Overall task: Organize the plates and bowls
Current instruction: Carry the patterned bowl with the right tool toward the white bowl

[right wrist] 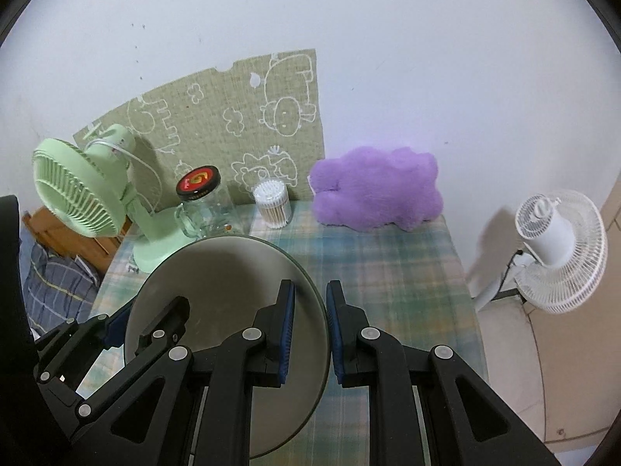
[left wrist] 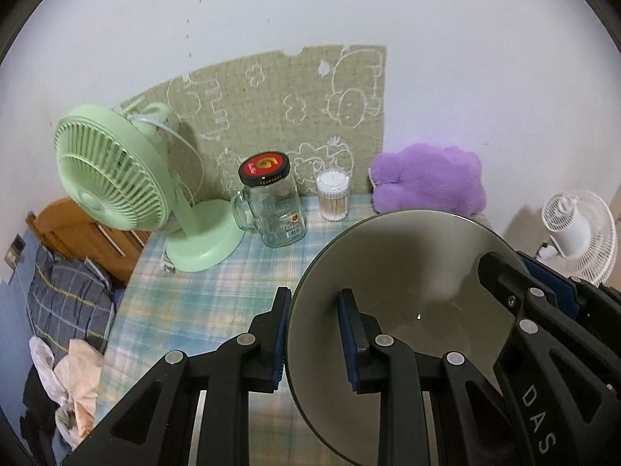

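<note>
A grey-green deep plate [left wrist: 407,272] with a dark rim hangs tilted above the checked tablecloth [left wrist: 202,299], held from both sides. My left gripper [left wrist: 315,295] is shut on its left rim, one blue pad outside and one inside the dish. My right gripper [left wrist: 512,262] clamps the opposite rim. In the right wrist view the same plate [right wrist: 225,272] fills the lower left. There my right gripper [right wrist: 310,285] pinches its right edge, and my left gripper [right wrist: 149,310] grips the far left edge. The plate holds nothing.
At the back of the table stand a green desk fan [left wrist: 116,178], a lidded glass jar mug [left wrist: 275,202], a tub of cotton swabs [left wrist: 333,196] and a purple plush [right wrist: 376,190] before a mat [left wrist: 279,108] on the wall. A white fan [right wrist: 559,244] stands right; bedding [left wrist: 66,303] lies left.
</note>
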`<action>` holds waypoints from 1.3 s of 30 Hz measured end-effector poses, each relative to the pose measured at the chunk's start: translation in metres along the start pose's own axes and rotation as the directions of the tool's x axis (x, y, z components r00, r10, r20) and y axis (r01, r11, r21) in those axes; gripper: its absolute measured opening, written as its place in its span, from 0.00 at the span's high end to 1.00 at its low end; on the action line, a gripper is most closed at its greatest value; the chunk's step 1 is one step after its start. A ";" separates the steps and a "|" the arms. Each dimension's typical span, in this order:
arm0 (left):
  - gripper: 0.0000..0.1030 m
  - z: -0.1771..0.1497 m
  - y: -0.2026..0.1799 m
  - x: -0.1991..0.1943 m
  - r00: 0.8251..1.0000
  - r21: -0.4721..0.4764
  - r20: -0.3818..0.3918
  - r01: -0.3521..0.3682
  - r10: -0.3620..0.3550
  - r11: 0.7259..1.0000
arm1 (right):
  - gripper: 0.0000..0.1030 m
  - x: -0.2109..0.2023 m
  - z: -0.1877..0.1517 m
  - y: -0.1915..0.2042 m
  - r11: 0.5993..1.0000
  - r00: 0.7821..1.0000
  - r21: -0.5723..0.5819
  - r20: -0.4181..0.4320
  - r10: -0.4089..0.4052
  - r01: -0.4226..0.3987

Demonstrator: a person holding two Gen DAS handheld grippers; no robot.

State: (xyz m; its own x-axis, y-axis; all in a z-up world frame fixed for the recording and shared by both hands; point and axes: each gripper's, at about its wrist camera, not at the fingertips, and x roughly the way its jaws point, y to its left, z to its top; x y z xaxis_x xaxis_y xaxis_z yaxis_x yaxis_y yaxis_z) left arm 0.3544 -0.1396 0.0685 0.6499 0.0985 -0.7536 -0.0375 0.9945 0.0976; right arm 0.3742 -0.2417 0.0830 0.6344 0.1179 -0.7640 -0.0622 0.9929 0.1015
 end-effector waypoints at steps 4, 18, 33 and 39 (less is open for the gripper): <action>0.78 -0.009 0.004 -0.022 1.000 0.017 0.020 0.021 -0.021 1.000 | 0.80 -0.029 -0.011 0.007 1.000 1.000 0.008 0.020 -0.022 0.022; 0.78 -0.057 0.038 -0.087 0.994 0.068 0.067 0.078 -0.082 0.995 | 0.80 -0.105 -0.060 0.045 0.996 0.995 0.025 0.043 -0.090 0.089; 0.78 -0.127 0.081 -0.110 0.992 0.101 0.041 0.119 -0.123 0.988 | 0.80 -0.139 -0.139 0.092 0.994 0.993 0.008 0.026 -0.114 0.114; 0.78 -0.152 0.089 -0.104 0.990 0.086 0.008 0.142 -0.143 0.986 | 0.80 -0.133 -0.165 0.101 0.993 0.993 0.013 -0.002 -0.121 0.121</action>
State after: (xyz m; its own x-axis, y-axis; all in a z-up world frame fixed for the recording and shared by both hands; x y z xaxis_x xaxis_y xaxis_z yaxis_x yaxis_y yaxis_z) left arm 0.1683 -0.0562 0.0570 0.6542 -0.0449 -0.7550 0.1201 0.9917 0.0452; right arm 0.1561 -0.1546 0.0898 0.6354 -0.0032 -0.7722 0.0248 0.9996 0.0163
